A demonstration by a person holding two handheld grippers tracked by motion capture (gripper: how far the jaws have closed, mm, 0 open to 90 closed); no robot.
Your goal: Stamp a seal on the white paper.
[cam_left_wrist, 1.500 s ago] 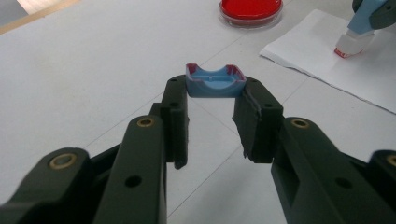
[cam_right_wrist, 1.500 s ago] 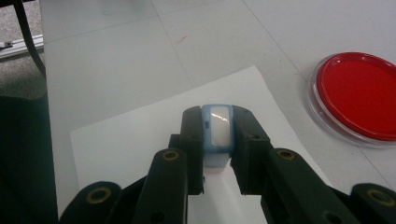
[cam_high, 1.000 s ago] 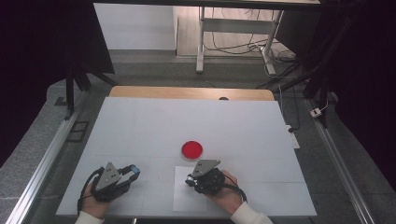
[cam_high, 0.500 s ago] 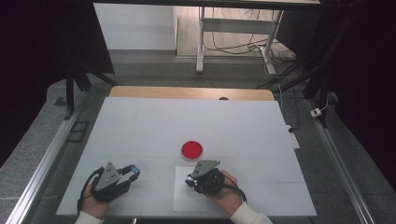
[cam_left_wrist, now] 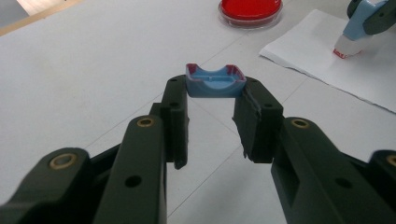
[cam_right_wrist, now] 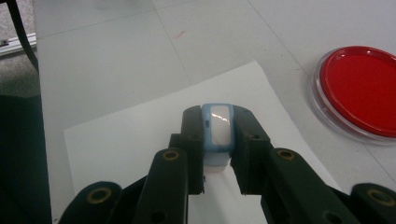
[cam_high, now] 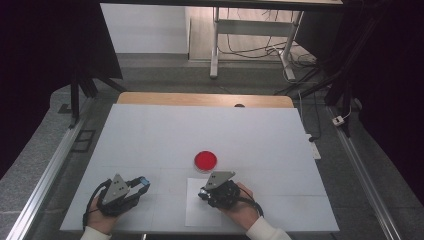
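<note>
My left gripper [cam_left_wrist: 214, 100] is shut on a small blue cap [cam_left_wrist: 215, 81] with red-stained edges, held at its fingertips just above the white table top [cam_high: 150, 135]. It sits at the front left of the high view, left gripper [cam_high: 141, 184]. My right gripper [cam_right_wrist: 218, 120] is shut on a light-blue stamp [cam_right_wrist: 218, 135], which stands upright with its white base on a white sheet of paper [cam_right_wrist: 135, 140]. In the left gripper view, that stamp [cam_left_wrist: 357, 30] touches the paper [cam_left_wrist: 327, 65]. A round red dish [cam_high: 206, 160] lies just beyond the right gripper [cam_high: 204, 192].
The white board covers a wooden table whose far edge [cam_high: 200, 99] shows at the back. Metal rails run along both sides [cam_high: 45, 175]. A table frame and cables [cam_high: 250, 45] stand on the floor behind. The red dish [cam_right_wrist: 362, 88] is close to the right of the stamp.
</note>
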